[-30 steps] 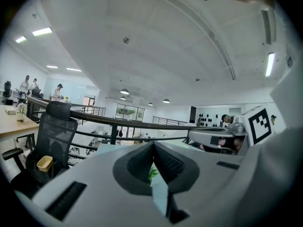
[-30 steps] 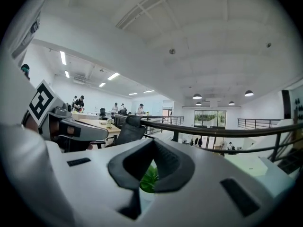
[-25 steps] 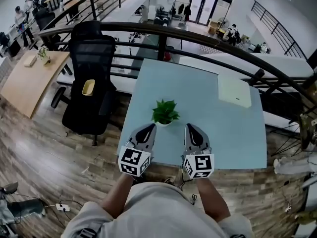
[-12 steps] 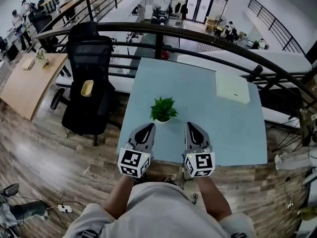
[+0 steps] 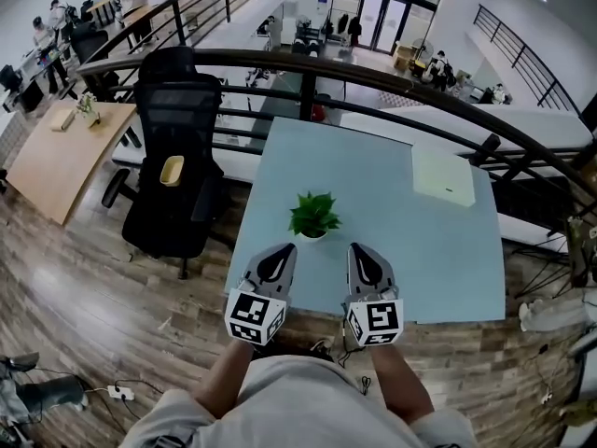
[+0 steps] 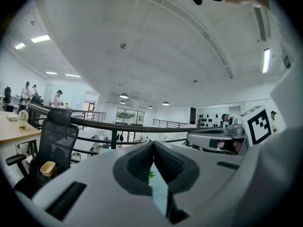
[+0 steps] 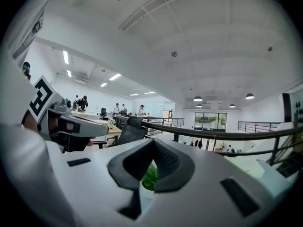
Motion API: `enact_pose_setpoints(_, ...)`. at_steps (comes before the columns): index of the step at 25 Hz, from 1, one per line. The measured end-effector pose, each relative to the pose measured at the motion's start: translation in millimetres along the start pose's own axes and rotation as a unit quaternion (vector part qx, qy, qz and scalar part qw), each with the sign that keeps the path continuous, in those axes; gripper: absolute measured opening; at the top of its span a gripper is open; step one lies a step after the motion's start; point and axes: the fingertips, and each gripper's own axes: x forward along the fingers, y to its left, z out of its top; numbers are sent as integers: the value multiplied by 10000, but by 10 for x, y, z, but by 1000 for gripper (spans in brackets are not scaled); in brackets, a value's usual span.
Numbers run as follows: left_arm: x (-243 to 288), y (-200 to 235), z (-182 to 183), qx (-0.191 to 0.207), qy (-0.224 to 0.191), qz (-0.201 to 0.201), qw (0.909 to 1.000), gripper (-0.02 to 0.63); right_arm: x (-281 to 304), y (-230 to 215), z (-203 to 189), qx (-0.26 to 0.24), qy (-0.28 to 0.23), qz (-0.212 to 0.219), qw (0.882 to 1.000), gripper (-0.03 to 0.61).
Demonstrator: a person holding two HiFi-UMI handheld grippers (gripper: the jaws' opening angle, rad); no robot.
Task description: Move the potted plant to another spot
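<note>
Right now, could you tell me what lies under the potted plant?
The potted plant stands on the light-blue table. Its leaves cover most of the white pot, and the tabletop directly beneath it is hidden.

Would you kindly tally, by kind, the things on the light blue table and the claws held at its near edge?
Potted plant: 1
Pale flat box: 1
Claws, left claw and right claw, both shut and empty: 2
Total: 4
</note>
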Motion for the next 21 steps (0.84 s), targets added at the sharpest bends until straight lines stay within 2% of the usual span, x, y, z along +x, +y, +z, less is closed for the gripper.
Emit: enact_pose_setpoints(21,-92,102,-121,-2,135,62,9999,12,87,150,-67,63,97,99,9999,3)
